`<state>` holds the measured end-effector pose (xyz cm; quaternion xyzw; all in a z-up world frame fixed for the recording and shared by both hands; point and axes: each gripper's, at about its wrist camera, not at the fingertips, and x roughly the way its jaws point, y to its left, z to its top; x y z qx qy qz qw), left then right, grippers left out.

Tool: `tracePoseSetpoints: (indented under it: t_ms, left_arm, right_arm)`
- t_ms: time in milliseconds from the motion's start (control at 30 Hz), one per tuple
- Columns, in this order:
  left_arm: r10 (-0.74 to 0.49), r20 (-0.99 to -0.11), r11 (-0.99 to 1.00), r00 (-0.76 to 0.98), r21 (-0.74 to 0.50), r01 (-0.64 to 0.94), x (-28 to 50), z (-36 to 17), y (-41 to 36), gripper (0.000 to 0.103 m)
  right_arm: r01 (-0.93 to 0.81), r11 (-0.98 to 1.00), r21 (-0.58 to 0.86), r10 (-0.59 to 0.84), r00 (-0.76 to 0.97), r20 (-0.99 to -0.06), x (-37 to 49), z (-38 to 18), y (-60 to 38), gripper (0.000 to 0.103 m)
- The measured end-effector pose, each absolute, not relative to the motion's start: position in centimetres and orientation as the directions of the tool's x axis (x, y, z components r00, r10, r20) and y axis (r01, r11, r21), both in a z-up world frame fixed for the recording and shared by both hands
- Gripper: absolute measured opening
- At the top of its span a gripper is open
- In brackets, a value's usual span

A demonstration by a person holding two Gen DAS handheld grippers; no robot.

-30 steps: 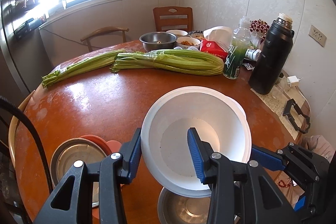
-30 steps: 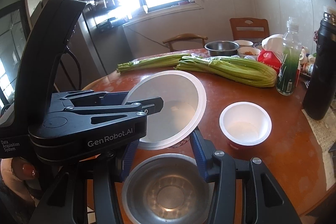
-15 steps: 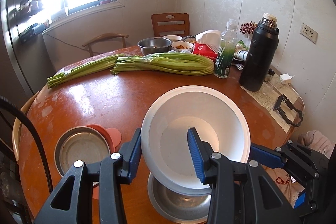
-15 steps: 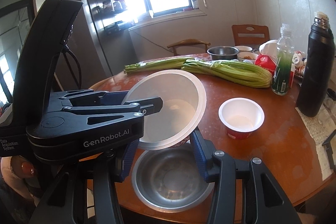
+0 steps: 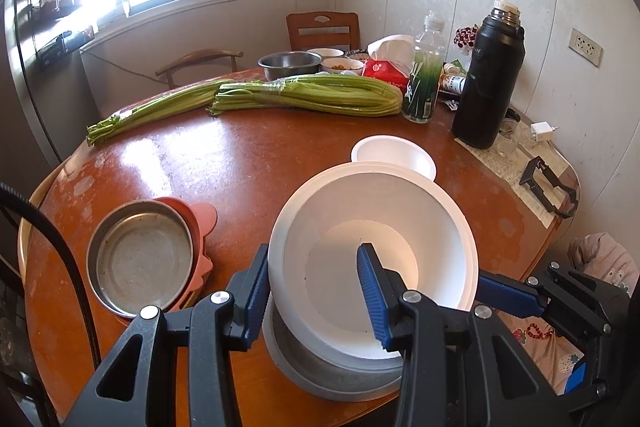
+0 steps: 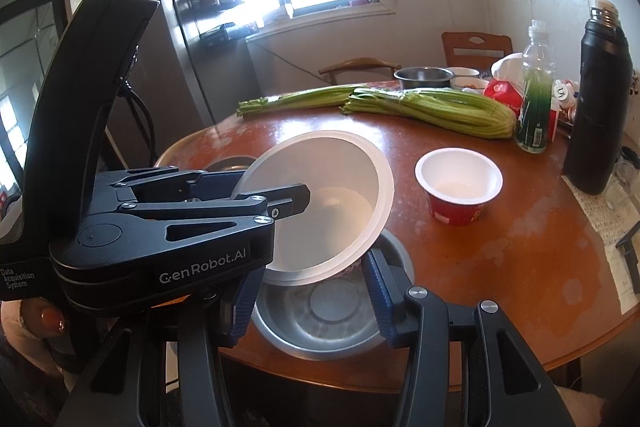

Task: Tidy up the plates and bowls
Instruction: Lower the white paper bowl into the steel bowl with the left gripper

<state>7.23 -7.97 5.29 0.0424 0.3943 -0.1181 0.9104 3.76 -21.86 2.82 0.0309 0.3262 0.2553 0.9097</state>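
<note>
My left gripper [image 5: 316,291] is clamped on the near rim of the white bowl [image 5: 372,239]: one blue finger outside the wall, the other inside the bowl. The bowl is tilted, its mouth turned up and toward me, and it hangs just over the steel bowl [image 6: 320,311] that sits at the near edge of the table [image 5: 240,155]. Whether the two bowls touch I cannot tell; the white one covers most of the steel one in the left view.

My right gripper [image 6: 312,295] has its fingers at either side of the steel bowl, low by its rim. They stand fairly narrow, yet I cannot tell whether the pads press on the steel.

To the left of the bowls a steel plate [image 5: 140,259] lies on a pink plate [image 5: 202,219]. Beyond the white bowl stands a small red cup [image 6: 458,187], white inside, upright and apart from it. Farther back lie two bundles of celery [image 5: 308,99], with a green bottle [image 5: 424,83] and a black flask [image 5: 488,83] at their right end, and another steel bowl [image 5: 290,63] behind them near the far edge.
</note>
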Motion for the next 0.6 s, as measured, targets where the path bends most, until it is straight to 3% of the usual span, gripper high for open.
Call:
tracePoseSetpoints:
  t_ms: [600]
  left_arm:
    - [-0.180, -0.765, 0.966, 0.619, -0.019, 0.258, 7.5, 0.8, -9.2, 0.043]
  right_arm:
    - [-0.436, 0.870, 0.230, 0.475, 0.616, -0.628, 4.0, -1.0, -22.6, 0.051]
